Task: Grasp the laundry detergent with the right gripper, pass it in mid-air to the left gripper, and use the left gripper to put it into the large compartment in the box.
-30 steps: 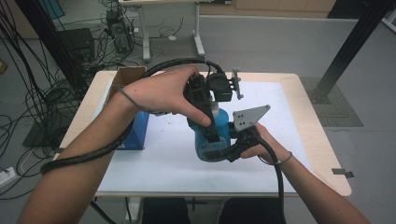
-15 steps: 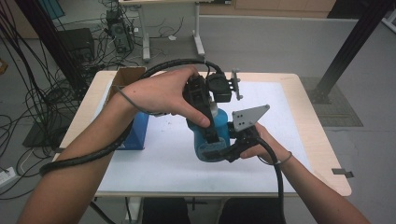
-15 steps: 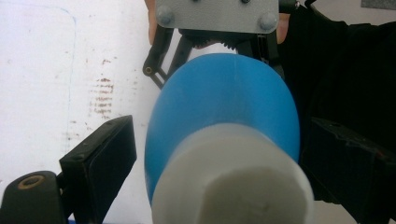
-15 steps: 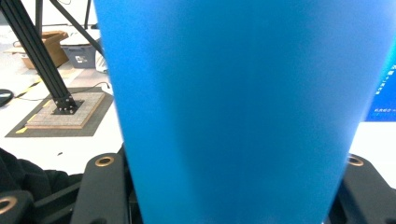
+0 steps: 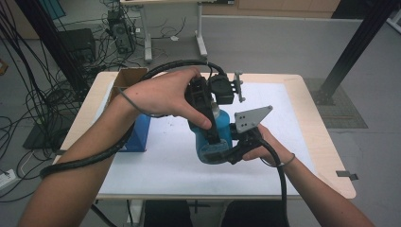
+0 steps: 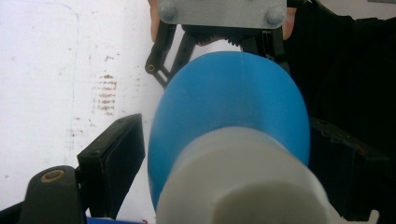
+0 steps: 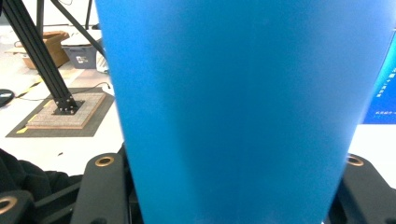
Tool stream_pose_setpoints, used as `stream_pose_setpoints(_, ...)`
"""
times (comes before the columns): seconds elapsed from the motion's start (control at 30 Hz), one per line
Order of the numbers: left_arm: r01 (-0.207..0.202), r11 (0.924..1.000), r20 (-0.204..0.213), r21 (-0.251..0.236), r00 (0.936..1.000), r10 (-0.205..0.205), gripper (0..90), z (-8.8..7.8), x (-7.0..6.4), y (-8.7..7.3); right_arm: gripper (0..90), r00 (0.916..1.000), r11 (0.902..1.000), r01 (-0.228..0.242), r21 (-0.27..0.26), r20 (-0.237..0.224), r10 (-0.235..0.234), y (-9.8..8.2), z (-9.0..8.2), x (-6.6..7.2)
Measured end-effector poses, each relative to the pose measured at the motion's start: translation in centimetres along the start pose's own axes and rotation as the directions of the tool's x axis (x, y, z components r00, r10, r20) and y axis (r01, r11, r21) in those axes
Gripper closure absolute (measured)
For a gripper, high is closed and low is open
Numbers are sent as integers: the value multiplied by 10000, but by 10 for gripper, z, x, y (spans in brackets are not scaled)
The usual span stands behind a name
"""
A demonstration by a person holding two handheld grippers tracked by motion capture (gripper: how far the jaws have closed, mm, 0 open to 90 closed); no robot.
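The bottle (image 5: pixel 213 137) has a blue body and a white cap (image 6: pixel 243 186). Both grippers are black; the right gripper (image 5: pixel 227 153) carries a grey plate (image 5: pixel 252 118). The table (image 5: pixel 312 123) is light wood under a white mat (image 5: pixel 156 161), with a blue box (image 5: pixel 138 133) at the left.

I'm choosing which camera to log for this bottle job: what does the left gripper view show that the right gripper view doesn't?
Left gripper view: a round white plastic cap between the left gripper's black jaws, which have just been closing, and brown stains on the white table cover. Right gripper view: a black frame post, a brown cardboard box and a grey bin. Both: the blue plastic bottle, clamped by the right gripper.
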State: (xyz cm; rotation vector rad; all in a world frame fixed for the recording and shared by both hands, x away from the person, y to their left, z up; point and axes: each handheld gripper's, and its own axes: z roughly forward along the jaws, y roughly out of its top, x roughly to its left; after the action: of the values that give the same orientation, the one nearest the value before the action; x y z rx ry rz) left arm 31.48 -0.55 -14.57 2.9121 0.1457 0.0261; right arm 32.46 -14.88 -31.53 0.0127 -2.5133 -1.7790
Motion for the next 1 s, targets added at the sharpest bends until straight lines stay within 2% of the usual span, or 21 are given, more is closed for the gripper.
stream_pose_setpoints(0.5, 6, 10000, 29, 85, 10000, -6, 277, 1, 0, 1, 405, 10000, 10000, 1, -47, 41, -1, 0, -2, 0)
stream_pose_setpoints(0.73, 6, 10000, 16, 19, 10000, -6, 359, -1, 0, 3, 405, 10000, 10000, 23, -76, 67, -22, 0, -4, 1)
stream_pose_setpoints(1.0, 63, 9999, -135, -96, 9999, -64, 366, -4, -1, 5, 405, 10000, 9997, 24, -226, 41, -23, 1, -6, 1)
